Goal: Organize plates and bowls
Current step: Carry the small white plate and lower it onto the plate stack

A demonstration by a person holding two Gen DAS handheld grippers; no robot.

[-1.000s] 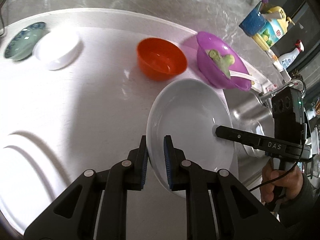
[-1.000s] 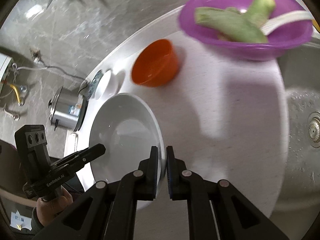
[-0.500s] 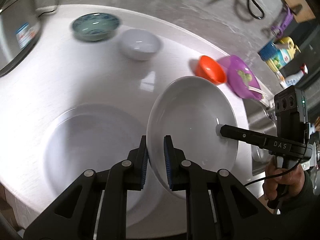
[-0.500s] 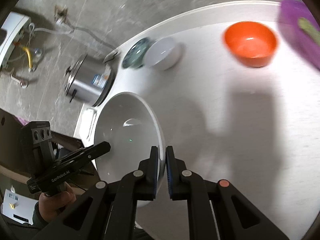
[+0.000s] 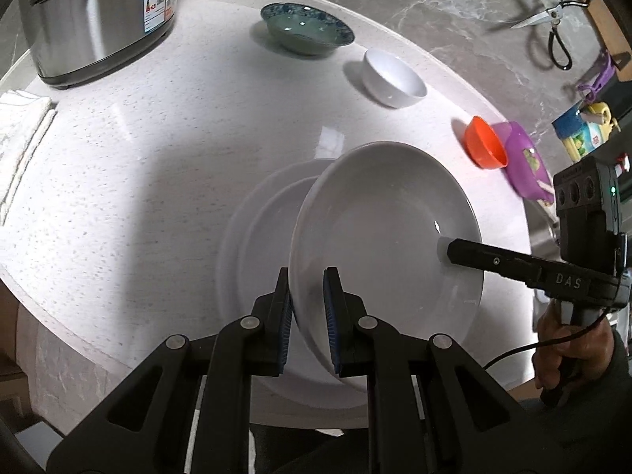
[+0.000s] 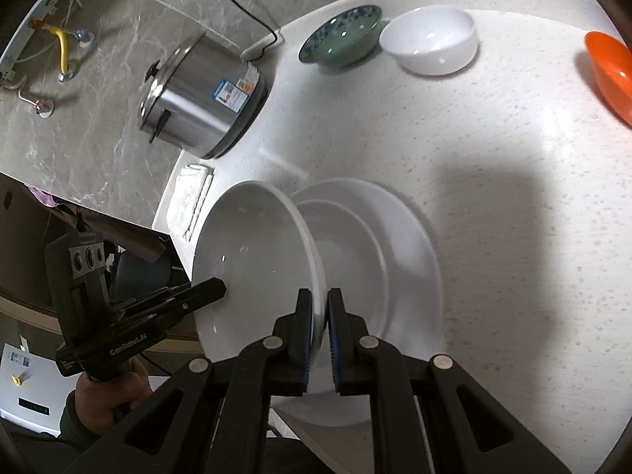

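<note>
Both grippers hold one deep white plate [image 5: 387, 233] by opposite rims, tilted above a larger white plate [image 5: 252, 237] lying on the white counter. My left gripper [image 5: 308, 296] is shut on the near rim. My right gripper [image 6: 320, 312] is shut on the other rim of the held plate [image 6: 252, 252]; the larger plate [image 6: 399, 245] shows to its right. A blue-green patterned dish [image 5: 306, 31], a small white bowl [image 5: 393, 73], an orange bowl [image 5: 484, 148] and a purple bowl [image 5: 527, 166] stand farther back.
A steel rice cooker [image 5: 91, 15] stands at the back left, with a folded white cloth [image 5: 19, 134] beside it. Bottles [image 5: 584, 130] and scissors [image 5: 553, 27] are at the far right. The counter edge runs close below the plates.
Both grippers carried the deep plate left along the counter, away from the orange and purple bowls. It is now over the larger white plate, with the rice cooker in view.
</note>
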